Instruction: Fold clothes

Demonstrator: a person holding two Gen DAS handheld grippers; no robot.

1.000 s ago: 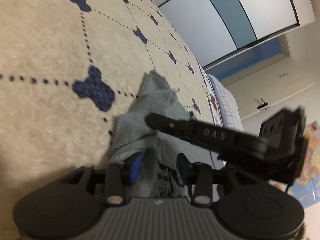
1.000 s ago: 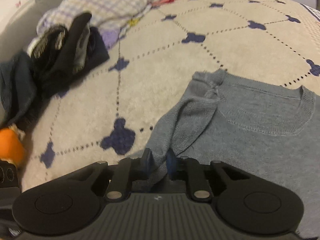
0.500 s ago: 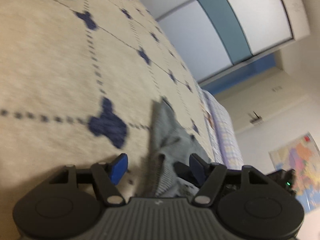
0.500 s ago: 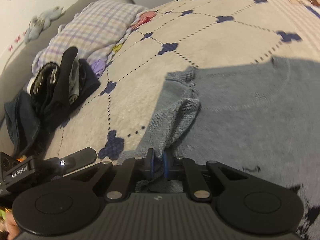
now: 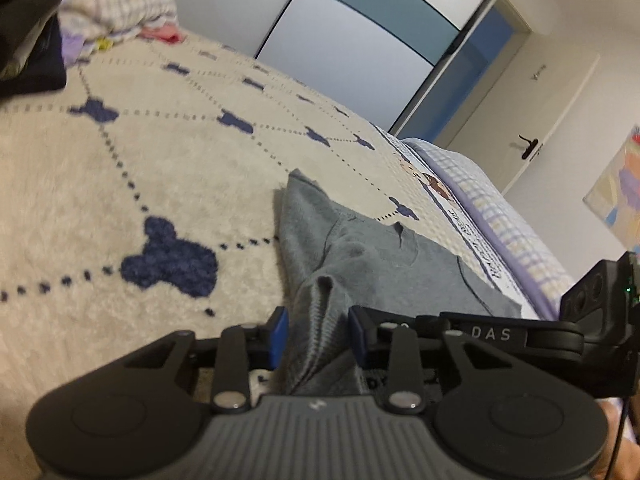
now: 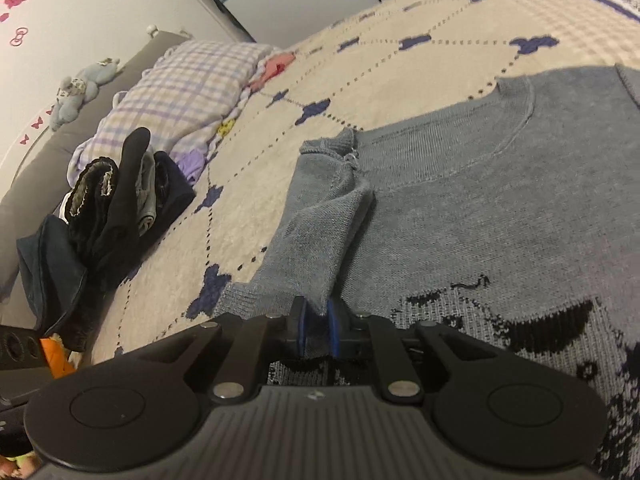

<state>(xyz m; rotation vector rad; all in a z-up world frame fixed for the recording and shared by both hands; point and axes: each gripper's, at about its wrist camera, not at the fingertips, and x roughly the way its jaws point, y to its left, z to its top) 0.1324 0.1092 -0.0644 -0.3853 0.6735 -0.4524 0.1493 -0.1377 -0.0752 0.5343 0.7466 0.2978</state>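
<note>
A grey knit sweater (image 6: 500, 200) with a dark pattern on its lower part lies flat on the cream blanket (image 6: 400, 88). Its sleeve (image 6: 320, 232) is lifted and folded over toward the body. My right gripper (image 6: 316, 330) is shut on the sleeve's cuff end. In the left wrist view the sweater (image 5: 380, 256) lies ahead, and a bunched fold of grey sleeve fabric (image 5: 320, 320) stands between the fingers of my left gripper (image 5: 318, 334), whose jaws stand partly apart around it. The right gripper's body (image 5: 520, 336) shows just right of it.
A pile of dark clothes (image 6: 116, 208) and a plaid pillow (image 6: 180, 92) lie at the left, by a grey headboard with a blue soft toy (image 6: 76, 92). The bed's edge with a checked sheet (image 5: 500, 220) runs at the right. A wardrobe (image 5: 340, 32) and a door stand beyond.
My left gripper opened wide half a second ago and has now narrowed around the sleeve fold. My right gripper stayed shut on the sleeve and carried it over the sweater body.
</note>
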